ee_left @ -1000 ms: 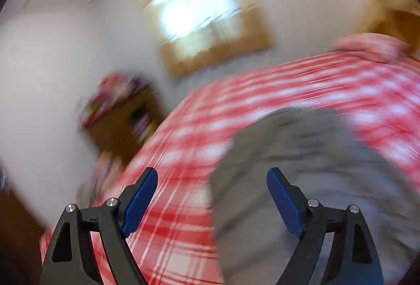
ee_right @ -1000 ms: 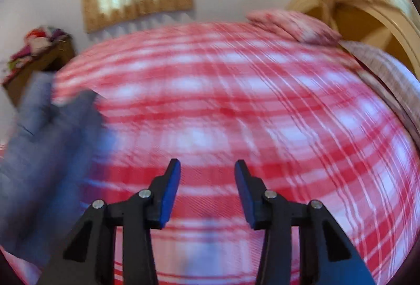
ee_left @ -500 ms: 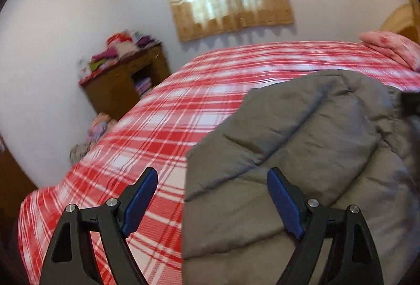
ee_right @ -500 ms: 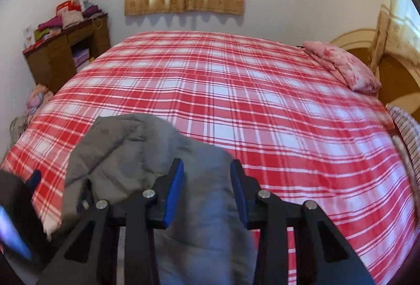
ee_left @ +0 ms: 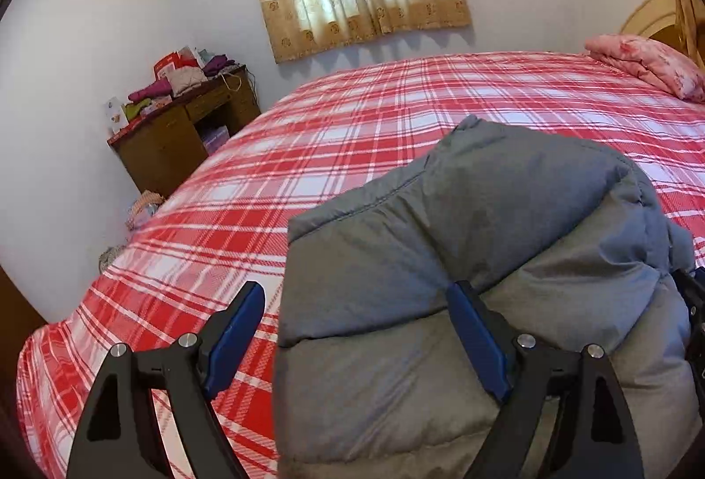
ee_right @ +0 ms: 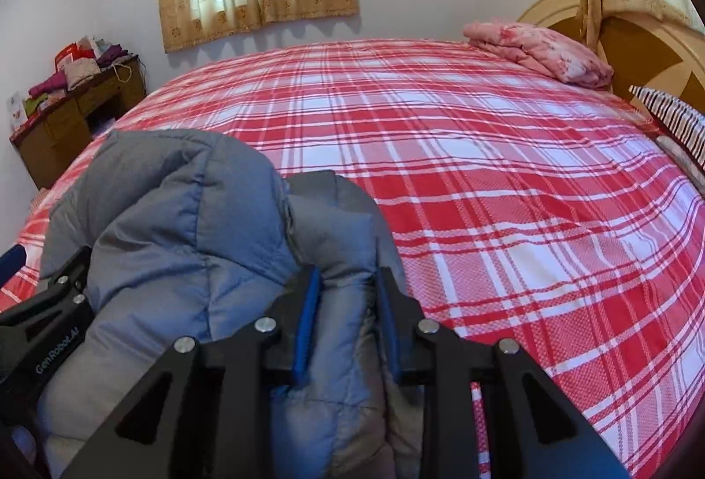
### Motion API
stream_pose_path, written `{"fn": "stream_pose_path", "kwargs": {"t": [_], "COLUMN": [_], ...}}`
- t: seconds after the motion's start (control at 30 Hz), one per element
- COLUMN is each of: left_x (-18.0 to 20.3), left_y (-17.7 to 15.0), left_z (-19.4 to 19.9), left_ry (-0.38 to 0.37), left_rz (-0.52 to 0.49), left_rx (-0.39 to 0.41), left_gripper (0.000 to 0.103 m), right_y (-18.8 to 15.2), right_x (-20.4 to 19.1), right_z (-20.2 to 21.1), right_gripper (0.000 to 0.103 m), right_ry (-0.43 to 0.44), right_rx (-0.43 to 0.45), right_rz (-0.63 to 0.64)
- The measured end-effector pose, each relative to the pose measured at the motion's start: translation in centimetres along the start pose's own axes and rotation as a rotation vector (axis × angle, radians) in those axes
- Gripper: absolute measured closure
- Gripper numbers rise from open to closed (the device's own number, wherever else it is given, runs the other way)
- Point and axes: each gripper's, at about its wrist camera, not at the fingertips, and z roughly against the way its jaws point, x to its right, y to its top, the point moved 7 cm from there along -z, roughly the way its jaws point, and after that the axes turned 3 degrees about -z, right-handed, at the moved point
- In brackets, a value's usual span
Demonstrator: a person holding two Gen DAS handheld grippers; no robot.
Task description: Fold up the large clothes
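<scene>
Our right gripper (ee_right: pixel 346 320) is closing on a fold of the grey padded jacket (ee_right: pixel 185 241); the pads already touch it. Our left gripper (ee_left: pixel 357 336) stands wide apart over the jacket, which lies bunched on the red plaid bed (ee_right: pixel 506 188).

I see the grey padded jacket (ee_right: pixel 185 223) bunched on the near left part of the red-and-white checked bed (ee_right: pixel 484 179); a pink folded blanket (ee_right: pixel 542 51) lies at its far right; beyond the far left corner stands the brown wooden worktop (ee_right: pixel 57 126), piled with clothes.
</scene>
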Motion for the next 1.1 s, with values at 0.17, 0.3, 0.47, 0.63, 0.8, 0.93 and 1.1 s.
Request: {"fn": "stream_pose_path", "kwargs": {"t": [0.17, 0.3, 0.47, 0.63, 0.8, 0.93, 1.1], "left_x": [0.3, 0.4, 0.6, 0.6, 0.7, 0.8, 0.8], "left_y": [-0.6, -1.0, -1.3, -1.5, -1.6, -1.6, -1.8], "left_z": [-0.6, -1.2, -1.8, -2.0, -2.1, -2.3, -2.5], "left_ry": [-0.018, -0.032, -0.042, -0.038, -0.038, -0.036, -0.036], "left_rz": [0.008, 0.020, 0.018, 0.011, 0.008, 0.001, -0.008], "left_rx": [-0.017, -0.033, -0.055, -0.060, -0.065, -0.070, -0.078], "left_gripper": [0.016, 0.015, 0.014, 0.013, 0.013, 0.012, 0.012], "right_y": [-0.4, -0.7, -0.8, -1.1, -1.2, -1.3, -1.6], "right_x": [-0.1, -0.1, -0.1, 0.0, 0.1, 0.1, 0.1], "right_z": [-0.5, -0.7, -0.9, -1.1, -1.3, -1.5, -1.8], "right_gripper": [0.074, 0.074, 0.074, 0.074, 0.074, 0.074, 0.074], "right_ry": [-0.023, -0.043, -0.064, -0.069, -0.070, -0.073, -0.072], "right_rx": [0.001, 0.004, -0.002, -0.009, -0.015, -0.024, -0.040], "right_rz": [0.016, 0.025, 0.032, 0.028, 0.023, 0.028, 0.030]}}
